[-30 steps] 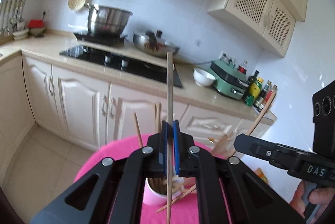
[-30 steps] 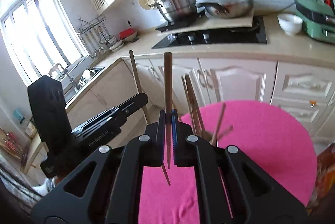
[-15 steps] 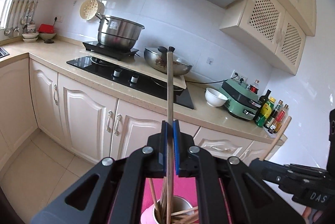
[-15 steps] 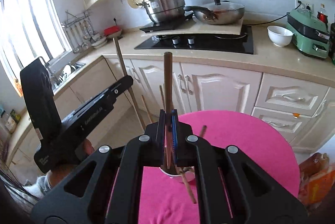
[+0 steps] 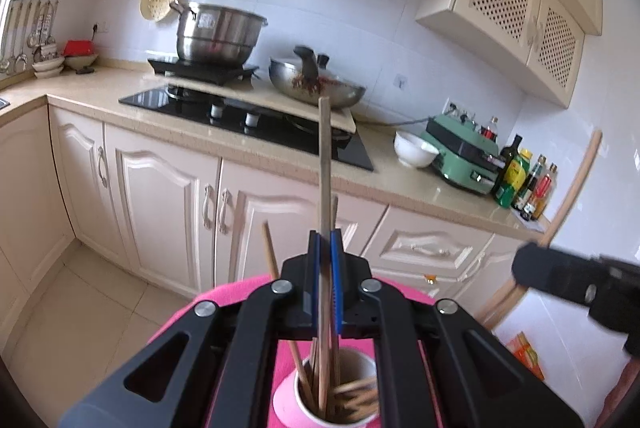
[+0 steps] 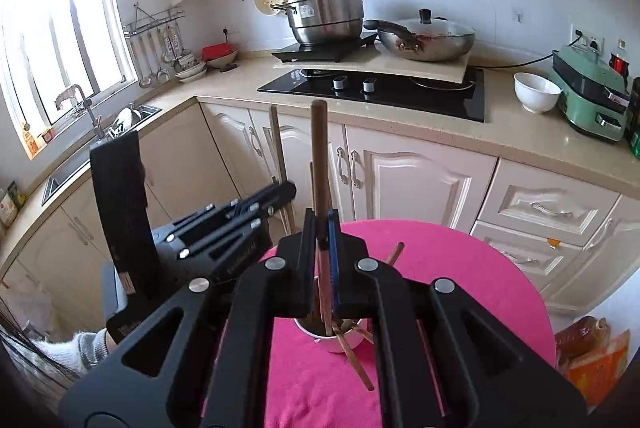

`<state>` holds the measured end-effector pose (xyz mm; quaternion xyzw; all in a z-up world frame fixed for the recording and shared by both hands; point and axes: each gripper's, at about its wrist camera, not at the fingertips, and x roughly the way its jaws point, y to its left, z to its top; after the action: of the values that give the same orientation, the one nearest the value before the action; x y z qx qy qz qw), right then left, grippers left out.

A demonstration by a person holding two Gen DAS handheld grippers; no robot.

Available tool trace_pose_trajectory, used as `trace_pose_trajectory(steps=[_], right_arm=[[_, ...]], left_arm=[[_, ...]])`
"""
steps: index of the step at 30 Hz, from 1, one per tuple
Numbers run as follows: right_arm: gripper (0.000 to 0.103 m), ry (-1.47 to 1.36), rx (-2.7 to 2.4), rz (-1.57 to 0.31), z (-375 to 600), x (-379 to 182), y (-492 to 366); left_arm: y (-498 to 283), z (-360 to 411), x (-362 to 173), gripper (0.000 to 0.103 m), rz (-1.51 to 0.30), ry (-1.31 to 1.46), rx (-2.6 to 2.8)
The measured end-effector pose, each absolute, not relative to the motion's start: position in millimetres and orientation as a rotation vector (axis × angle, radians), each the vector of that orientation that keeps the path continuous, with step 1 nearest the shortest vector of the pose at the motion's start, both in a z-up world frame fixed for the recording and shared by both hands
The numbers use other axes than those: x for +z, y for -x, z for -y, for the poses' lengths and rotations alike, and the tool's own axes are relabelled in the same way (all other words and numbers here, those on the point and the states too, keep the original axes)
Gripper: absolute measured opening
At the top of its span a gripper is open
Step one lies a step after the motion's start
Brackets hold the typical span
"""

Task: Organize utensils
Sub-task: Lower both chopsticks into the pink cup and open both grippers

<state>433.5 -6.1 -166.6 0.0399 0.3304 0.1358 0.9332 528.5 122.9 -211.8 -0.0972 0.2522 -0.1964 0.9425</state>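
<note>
My left gripper is clamped on a pale chopstick that stands upright between its blue pads, its lower end reaching down into the white cup just below and behind the jaws. That cup sits on the pink cloth and already holds a bundle of other chopsticks, some leaning out to the left of my fingers.

My right gripper is likewise pinched shut on a darker brown chopstick, upright, its lower end dipping towards the same cup directly under the jaws. One loose stick leans out of the cup across the cloth towards me; another pokes up just right of the pads.

To the left of the right gripper, the left one shows as a black frame with a sleeve below it. From the left view, the right gripper's dark body sits off to the right, blurred.

Beyond both, cream cabinet doors, then the counter with the black hob, a steel pot, a lidded wok, a white bowl and a green appliance.
</note>
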Motion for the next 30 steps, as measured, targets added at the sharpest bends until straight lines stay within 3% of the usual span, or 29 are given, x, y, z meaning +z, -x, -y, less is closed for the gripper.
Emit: trace_pose_trajectory(steps=[9,11,12,30], right_arm=[[0.006,-0.053,0.279,-0.686,-4,-164,-431],[0.006,-0.039,0.279,-0.686,-9,-165,-430],[0.006,-0.029,0.275,-0.688,-13,-166,-429],[0.006,0.019,0.174,-0.76,-33,-221,-421]], left_arm=[[-513,-138,-234,0.006,-0.63,0.216,-0.407],[-511,-141,-235,0.02,-0.648,0.225,-0.408],[-509,-142,-234,0.022,-0.648,0.228,-0.408],[-495,-156,-232,0.032,-0.691,0.14,-0.346]])
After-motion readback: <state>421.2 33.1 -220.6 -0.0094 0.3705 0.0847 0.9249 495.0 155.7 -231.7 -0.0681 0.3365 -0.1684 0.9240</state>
